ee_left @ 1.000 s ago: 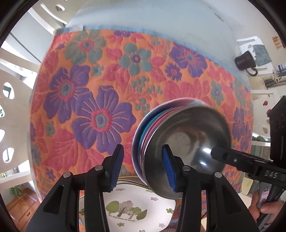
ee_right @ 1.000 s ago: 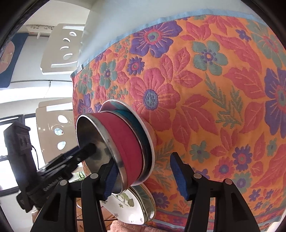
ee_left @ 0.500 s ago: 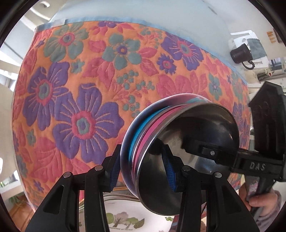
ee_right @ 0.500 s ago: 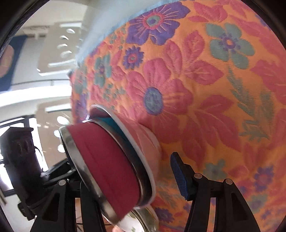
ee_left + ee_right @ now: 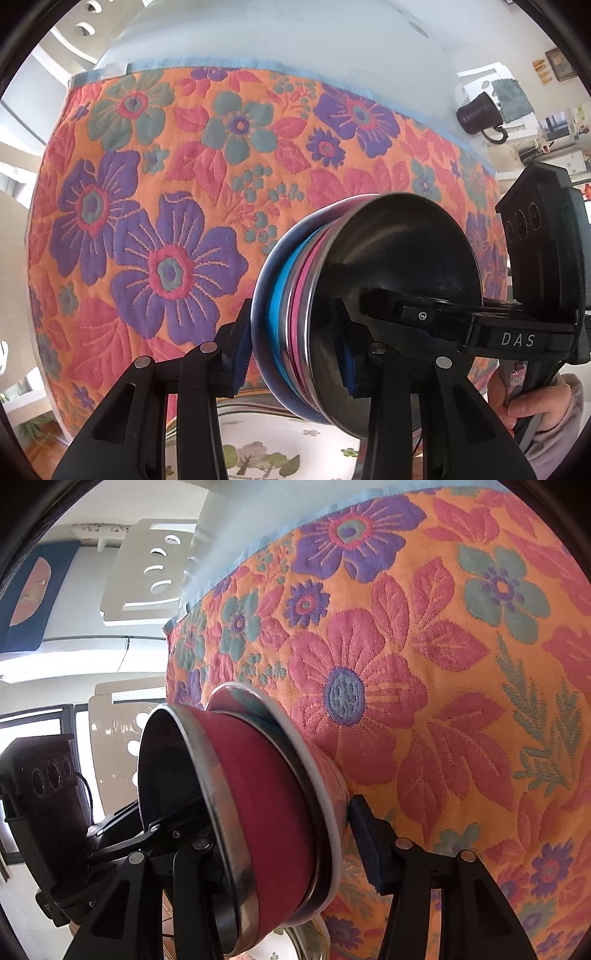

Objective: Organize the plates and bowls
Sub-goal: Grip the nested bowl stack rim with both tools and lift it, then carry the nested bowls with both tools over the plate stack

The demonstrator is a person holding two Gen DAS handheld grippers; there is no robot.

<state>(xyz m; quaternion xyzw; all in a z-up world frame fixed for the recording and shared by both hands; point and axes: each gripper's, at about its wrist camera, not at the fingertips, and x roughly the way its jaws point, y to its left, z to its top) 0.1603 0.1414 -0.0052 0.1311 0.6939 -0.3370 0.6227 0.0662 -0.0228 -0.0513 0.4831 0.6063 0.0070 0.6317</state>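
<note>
Left wrist view: the left gripper has just been closing; its fingers pinch the bowl stack rim. Stack rests on the cloth, mouths upward, axis upright. Right wrist view: right gripper, also closing, straddles the stack's opposite rim. Judged step: gripping the stack together; next comes a level joint lift.

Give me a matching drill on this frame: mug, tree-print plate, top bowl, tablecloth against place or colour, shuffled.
1 black mug
2 tree-print plate
3 top bowl
4 tablecloth

A orange with flowers
B crimson outside, steel inside
C upper right of the left wrist view, beyond the cloth's blue edge
D bottom edge of that view, below the bowl stack

Pairs: 1-C, 2-D, 3-B, 4-A
</note>
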